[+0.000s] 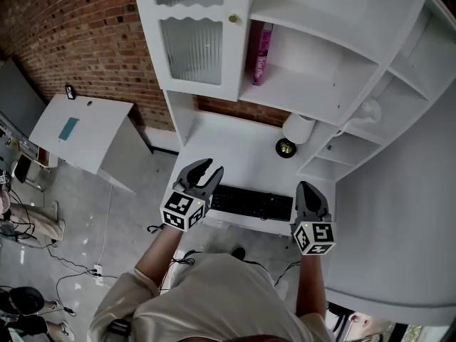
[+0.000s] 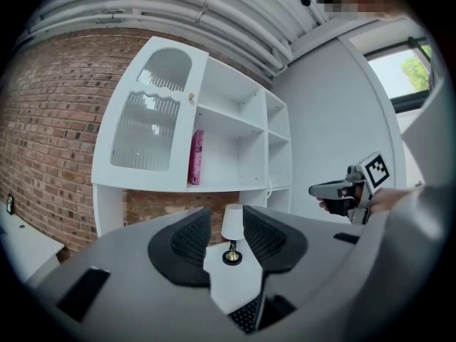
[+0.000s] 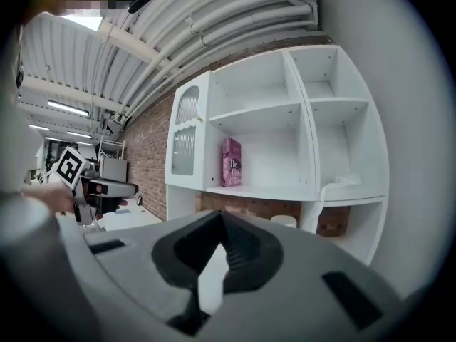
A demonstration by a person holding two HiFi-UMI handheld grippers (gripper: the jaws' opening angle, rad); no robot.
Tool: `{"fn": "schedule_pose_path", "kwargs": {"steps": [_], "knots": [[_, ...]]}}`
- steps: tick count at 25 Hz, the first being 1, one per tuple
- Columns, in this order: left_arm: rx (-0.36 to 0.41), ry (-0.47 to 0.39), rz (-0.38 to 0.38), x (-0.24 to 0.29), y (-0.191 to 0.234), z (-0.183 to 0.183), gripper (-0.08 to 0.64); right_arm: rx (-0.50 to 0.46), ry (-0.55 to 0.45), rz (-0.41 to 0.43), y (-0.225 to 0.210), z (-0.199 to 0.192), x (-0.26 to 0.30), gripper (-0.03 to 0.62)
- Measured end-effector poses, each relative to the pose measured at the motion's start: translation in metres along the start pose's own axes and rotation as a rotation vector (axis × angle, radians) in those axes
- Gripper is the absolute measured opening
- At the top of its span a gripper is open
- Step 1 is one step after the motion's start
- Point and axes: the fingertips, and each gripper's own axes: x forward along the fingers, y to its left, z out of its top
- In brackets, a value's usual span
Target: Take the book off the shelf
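The slim pink book stands upright at the white shelf's left end, propped against the wall. Below, the left gripper has its jaws spread and empty, and the right gripper has its jaws clenched on nothing.

A pink book stands on the white shelf; lamp and keyboard sit on the desk.

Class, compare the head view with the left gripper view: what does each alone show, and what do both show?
Only the head view: the person's shirt, the floor cables. Only the left gripper view: the ceiling pipes, the window. Both: the pink book on the shelf, the lamp, the right gripper.
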Motion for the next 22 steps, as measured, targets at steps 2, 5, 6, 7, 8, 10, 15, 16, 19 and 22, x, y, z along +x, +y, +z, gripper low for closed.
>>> {"fn": "schedule_pose_path", "kwargs": {"steps": [2, 5, 6, 7, 8, 10, 15, 16, 19, 22], "knots": [[0.012, 0.001, 0.008, 0.012, -0.008, 0.002, 0.135, -0.005, -0.002, 0.024, -0.010, 0.000, 0.004, 0.003], [0.021, -0.003, 0.029, 0.027, -0.017, 0.007, 0.135, -0.008, -0.006, 0.060, -0.024, 0.000, 0.008, 0.003], [0.024, -0.004, 0.037, 0.031, -0.020, 0.009, 0.135, -0.009, -0.007, 0.070, -0.029, 0.000, 0.010, 0.003], [0.026, -0.004, 0.045, 0.035, -0.023, 0.010, 0.135, -0.009, -0.008, 0.079, -0.033, 0.000, 0.011, 0.003], [0.026, -0.004, 0.053, 0.039, -0.026, 0.010, 0.135, -0.008, -0.008, 0.086, -0.038, -0.001, 0.012, 0.003], [0.025, -0.003, 0.068, 0.046, -0.030, 0.011, 0.136, -0.004, -0.007, 0.097, -0.045, -0.003, 0.014, 0.003], [0.015, 0.001, 0.108, 0.059, -0.034, 0.015, 0.136, 0.011, -0.005, 0.107, -0.056, -0.008, 0.017, 0.003], [0.015, 0.001, 0.114, 0.062, -0.033, 0.016, 0.136, 0.016, -0.007, 0.106, -0.058, -0.008, 0.018, 0.003], [0.026, -0.003, 0.124, 0.072, -0.030, 0.022, 0.135, 0.026, -0.015, 0.099, -0.061, -0.006, 0.021, 0.003], [0.033, -0.002, 0.124, 0.084, -0.024, 0.026, 0.136, 0.024, -0.021, 0.084, -0.065, -0.003, 0.023, 0.003]]}}
